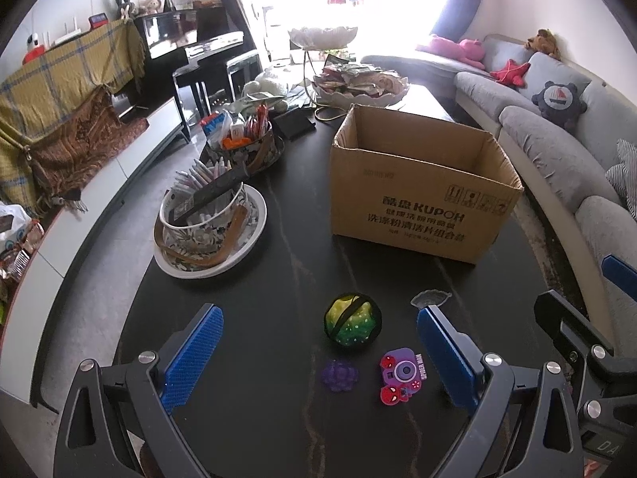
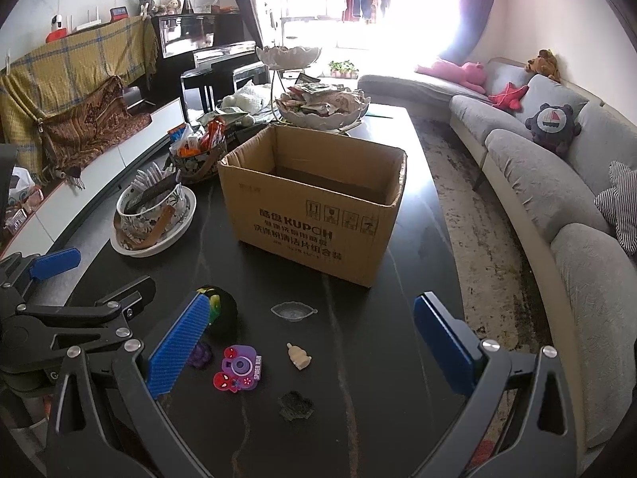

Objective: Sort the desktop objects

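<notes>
Right now both claws hang low over the near end of the dark table, side by side, each with its blue pads spread wide and nothing between them. The left claw points at a black ball with a yellow and green pattern, which sits on the table just ahead of its fingertips, nearer the right pad than the left. Closer in, between the two pads, lie a small purple flower-shaped piece and a purple camera-shaped charm with red faces, apart from each other and both flat on the table. Just past the tip of its right pad rests a small clear leaf-shaped dish.

The right claw stands to the right of the left one, whose black frame fills the left edge of its view. Between its pads, that same leaf-shaped dish lies ahead, with a small beige bottle-shaped figure lying on its side nearer in, and a dark, crumpled-looking piece nearest of all; what it is I cannot tell. The camera charm lies just inside its left pad, and the ball is half hidden behind that pad.

Beyond both claws stands an open cardboard box, upright and apart from the small things. Off to the left of it a flowered bowl of pens rests on a white plate.
</notes>
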`<act>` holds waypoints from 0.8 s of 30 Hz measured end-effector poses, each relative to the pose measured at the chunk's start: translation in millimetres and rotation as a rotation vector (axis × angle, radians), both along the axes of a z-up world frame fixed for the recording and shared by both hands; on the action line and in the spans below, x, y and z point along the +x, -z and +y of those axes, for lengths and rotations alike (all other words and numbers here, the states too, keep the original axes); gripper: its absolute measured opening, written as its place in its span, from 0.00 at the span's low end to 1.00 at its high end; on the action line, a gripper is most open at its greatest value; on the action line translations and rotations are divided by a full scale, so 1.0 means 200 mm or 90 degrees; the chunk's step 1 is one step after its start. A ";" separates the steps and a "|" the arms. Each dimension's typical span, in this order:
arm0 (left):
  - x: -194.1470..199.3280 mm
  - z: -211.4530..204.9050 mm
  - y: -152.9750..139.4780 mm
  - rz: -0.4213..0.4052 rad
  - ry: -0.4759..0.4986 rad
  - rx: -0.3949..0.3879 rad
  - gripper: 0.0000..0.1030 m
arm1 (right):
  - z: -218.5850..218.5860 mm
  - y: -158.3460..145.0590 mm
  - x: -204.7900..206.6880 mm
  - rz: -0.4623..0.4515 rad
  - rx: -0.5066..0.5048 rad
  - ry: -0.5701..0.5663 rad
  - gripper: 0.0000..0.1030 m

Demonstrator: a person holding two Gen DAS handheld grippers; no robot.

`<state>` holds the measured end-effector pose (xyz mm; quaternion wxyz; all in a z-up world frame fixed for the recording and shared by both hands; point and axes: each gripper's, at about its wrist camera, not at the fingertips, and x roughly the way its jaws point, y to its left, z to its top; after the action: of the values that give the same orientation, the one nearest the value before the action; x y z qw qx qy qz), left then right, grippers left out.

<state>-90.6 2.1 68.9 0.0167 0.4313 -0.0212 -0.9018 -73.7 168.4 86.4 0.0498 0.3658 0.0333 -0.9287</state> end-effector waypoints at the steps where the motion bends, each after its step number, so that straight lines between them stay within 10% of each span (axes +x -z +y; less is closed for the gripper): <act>1: 0.00 0.00 0.00 0.000 0.000 0.001 0.94 | 0.00 0.00 0.00 0.000 0.001 0.000 0.99; 24: 0.00 -0.01 0.06 -0.024 0.005 0.011 0.94 | -0.01 0.04 0.00 -0.010 0.011 0.002 0.99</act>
<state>-91.0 0.6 55.9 0.0092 0.4479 -0.0152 -0.8939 -73.1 165.9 78.0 0.0454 0.3740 0.0407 -0.9254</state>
